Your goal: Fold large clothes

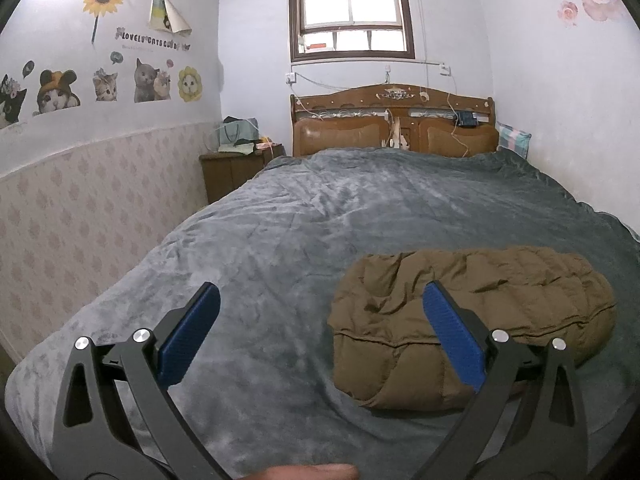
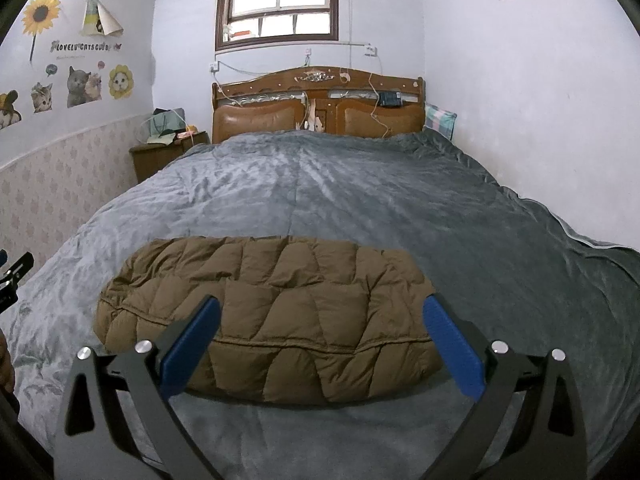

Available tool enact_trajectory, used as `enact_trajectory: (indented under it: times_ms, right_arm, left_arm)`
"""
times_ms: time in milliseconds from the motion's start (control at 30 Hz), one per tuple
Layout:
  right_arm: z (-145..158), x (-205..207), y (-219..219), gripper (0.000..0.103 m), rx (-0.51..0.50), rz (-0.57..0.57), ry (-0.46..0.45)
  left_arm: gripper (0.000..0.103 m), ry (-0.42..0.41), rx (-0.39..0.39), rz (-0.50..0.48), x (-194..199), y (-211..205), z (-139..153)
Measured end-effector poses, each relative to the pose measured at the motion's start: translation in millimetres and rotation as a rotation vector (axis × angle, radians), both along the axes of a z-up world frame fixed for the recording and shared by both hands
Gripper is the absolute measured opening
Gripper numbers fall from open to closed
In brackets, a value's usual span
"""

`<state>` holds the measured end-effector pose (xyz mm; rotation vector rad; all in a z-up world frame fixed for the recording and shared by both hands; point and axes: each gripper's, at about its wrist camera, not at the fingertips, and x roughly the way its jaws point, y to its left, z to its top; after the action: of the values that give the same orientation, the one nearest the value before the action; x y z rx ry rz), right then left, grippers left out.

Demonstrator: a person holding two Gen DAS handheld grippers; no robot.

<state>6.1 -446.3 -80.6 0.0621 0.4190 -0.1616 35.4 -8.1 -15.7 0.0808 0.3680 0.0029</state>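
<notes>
A brown quilted down jacket (image 2: pixel 272 316) lies folded into a compact bundle near the foot of the bed; it also shows in the left wrist view (image 1: pixel 472 320) at lower right. My left gripper (image 1: pixel 320 300) is open and empty, held above the blanket to the left of the jacket, its right finger over the jacket's left part. My right gripper (image 2: pixel 320 316) is open and empty, held above the jacket's near edge, apart from it. The left gripper's tip (image 2: pixel 16 270) shows at the right wrist view's left edge.
A grey plush blanket (image 2: pixel 360 200) covers the bed. A wooden headboard (image 2: pixel 316 108) stands at the far end under a window. A nightstand (image 2: pixel 160 156) with bags stands at the far left. A plaid pillow (image 2: pixel 440 120) lies at the far right. Walls close both sides.
</notes>
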Motion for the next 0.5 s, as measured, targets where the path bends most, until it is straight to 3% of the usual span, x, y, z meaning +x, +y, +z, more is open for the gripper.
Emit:
enact_trajectory:
  times_ms: [500]
  right_arm:
    - [-2.2,0.9,-1.0,0.101,0.002,0.0,0.005]
  left_arm:
    - [0.1,0.022,-0.01,0.015,4.0,1.2,0.7]
